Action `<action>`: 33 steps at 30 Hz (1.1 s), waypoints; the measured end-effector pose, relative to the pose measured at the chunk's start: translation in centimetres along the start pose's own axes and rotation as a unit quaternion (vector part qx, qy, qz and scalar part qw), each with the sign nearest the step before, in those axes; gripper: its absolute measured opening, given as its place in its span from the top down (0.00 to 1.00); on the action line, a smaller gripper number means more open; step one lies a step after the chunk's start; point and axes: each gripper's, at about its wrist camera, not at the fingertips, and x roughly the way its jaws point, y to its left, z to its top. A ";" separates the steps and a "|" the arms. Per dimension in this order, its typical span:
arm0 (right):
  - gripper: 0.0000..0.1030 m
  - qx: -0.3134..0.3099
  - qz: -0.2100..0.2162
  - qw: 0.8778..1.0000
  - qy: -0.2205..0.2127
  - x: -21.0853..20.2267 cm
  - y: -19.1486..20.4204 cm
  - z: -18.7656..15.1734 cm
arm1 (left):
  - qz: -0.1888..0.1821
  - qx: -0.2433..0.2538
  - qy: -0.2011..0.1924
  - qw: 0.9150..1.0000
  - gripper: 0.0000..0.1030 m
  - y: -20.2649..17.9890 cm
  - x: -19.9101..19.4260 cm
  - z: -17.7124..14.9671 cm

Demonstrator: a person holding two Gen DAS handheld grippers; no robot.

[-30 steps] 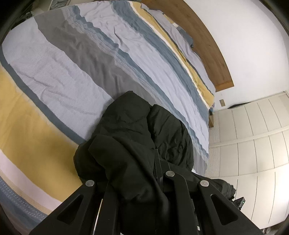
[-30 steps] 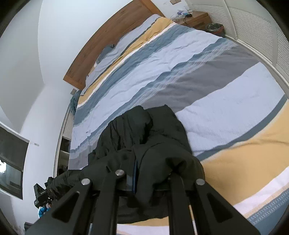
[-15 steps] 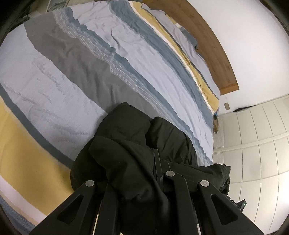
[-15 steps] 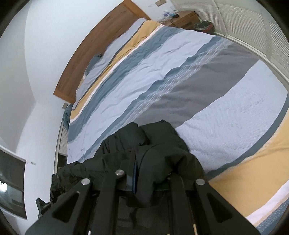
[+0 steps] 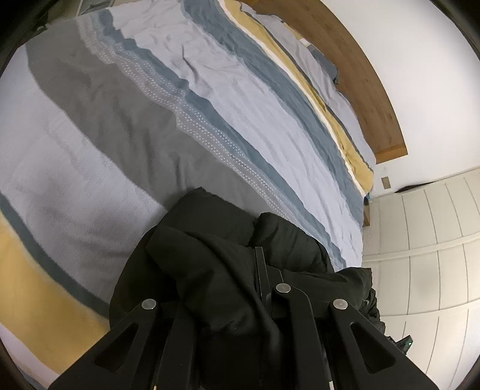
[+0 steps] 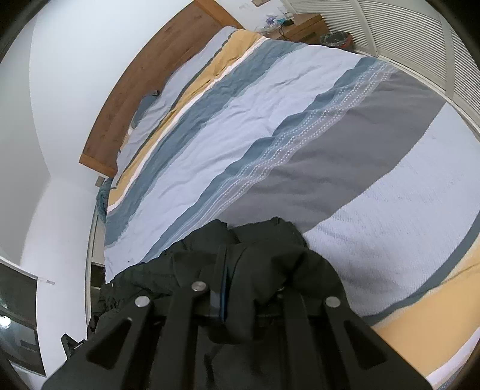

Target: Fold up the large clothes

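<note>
Since a second ago both grippers have risen, lifting the black jacket [image 5: 216, 270] higher over the striped bed [image 5: 186, 126]. Left gripper [image 5: 240, 300] and right gripper [image 6: 240, 288] each pinch bunched fabric; spreading them apart should pull the jacket flat.

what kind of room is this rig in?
Almost certainly a home bedroom: a large bed under a striped duvet, a wooden headboard against the wall, and a nightstand with small clutter beside it.
</note>
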 end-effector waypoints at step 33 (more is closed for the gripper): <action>0.89 -0.010 -0.063 0.998 0.030 11.0 -2.1 2.5 | 0.050 0.000 0.052 0.997 0.81 1.5 11.6 4.2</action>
